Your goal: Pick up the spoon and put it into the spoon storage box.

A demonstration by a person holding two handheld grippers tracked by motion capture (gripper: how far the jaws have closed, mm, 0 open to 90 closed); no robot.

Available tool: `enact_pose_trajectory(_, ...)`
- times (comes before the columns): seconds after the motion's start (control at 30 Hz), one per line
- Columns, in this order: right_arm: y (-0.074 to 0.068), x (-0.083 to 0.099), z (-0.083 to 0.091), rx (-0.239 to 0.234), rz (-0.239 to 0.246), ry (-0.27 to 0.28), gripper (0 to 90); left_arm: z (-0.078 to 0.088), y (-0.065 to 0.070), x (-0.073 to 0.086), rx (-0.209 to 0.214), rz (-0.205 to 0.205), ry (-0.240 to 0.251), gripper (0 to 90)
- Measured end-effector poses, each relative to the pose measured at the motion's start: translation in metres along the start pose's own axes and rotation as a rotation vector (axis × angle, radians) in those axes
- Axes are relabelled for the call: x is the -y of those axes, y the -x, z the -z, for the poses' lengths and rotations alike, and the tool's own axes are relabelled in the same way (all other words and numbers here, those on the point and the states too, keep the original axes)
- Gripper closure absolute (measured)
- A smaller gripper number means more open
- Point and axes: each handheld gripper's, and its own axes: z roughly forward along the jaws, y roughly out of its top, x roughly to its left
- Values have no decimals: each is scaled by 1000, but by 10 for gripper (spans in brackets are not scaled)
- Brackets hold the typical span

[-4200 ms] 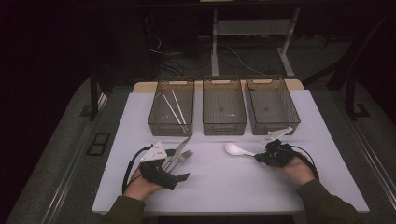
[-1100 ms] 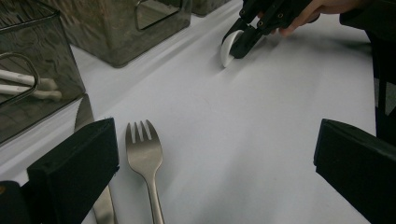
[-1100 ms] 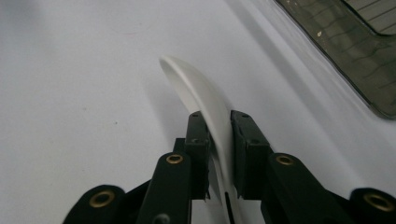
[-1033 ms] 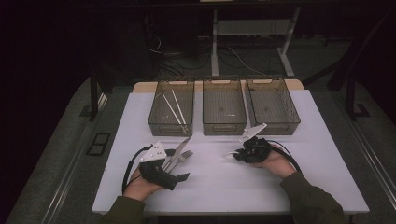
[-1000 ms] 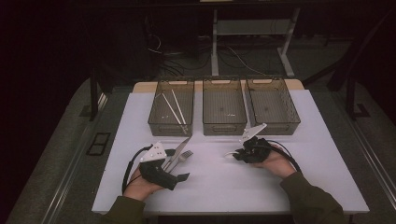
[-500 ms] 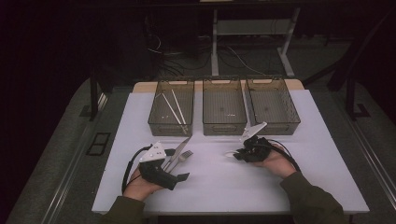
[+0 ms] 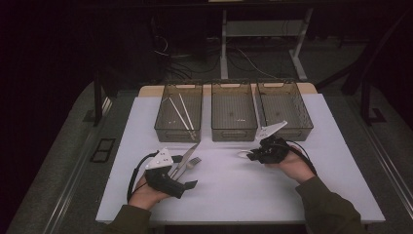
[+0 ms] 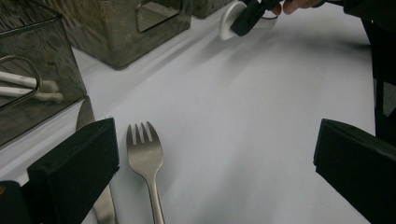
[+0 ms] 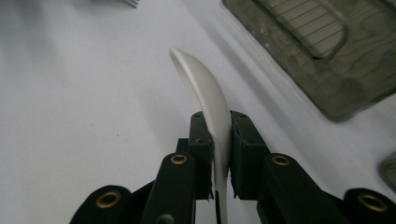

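- Right gripper [image 7: 253,156] – jaws clamped on a white spoon [image 9: 205,98], pads pressing its handle from both sides; bowl sticks out past the tips, edge-on in the right gripper view.
- In the high view the spoon [image 7: 243,154] sits at the gripper's left end, just above the table [image 7: 243,195], near side of the middle bin [image 7: 234,114]. Can't tell if the bowl touches the table.
- Right hand [image 7: 292,165] behind the gripper, cable looping round its far side.
- Left gripper [image 7: 182,170] – jaws wide apart, nothing between the pads; rests near-left on the table, hand [image 7: 146,192] under it.
- Fork [image 8: 145,154] lies flat w/ tines pointing far, just beside the left jaw; knife [image 8: 86,116] next to it on the left, partly under that jaw.
- 3 clear bins in a row at the far edge – left bin [image 7: 178,117] holds two white sticks [image 7: 182,113]; right bin [image 7: 285,109] beside the middle one.
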Motion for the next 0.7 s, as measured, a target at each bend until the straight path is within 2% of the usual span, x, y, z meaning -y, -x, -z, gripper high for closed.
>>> enact_pose_trajectory(0.4, 11, -7, 18, 4, -23, 53, 801, -1, -1, 1, 2, 1, 6, 0)
enact_pose_trajectory(0.7, 14, -17, 28, 9, -19, 77, 801, -2, 1, 1, 4, 3, 7, 0)
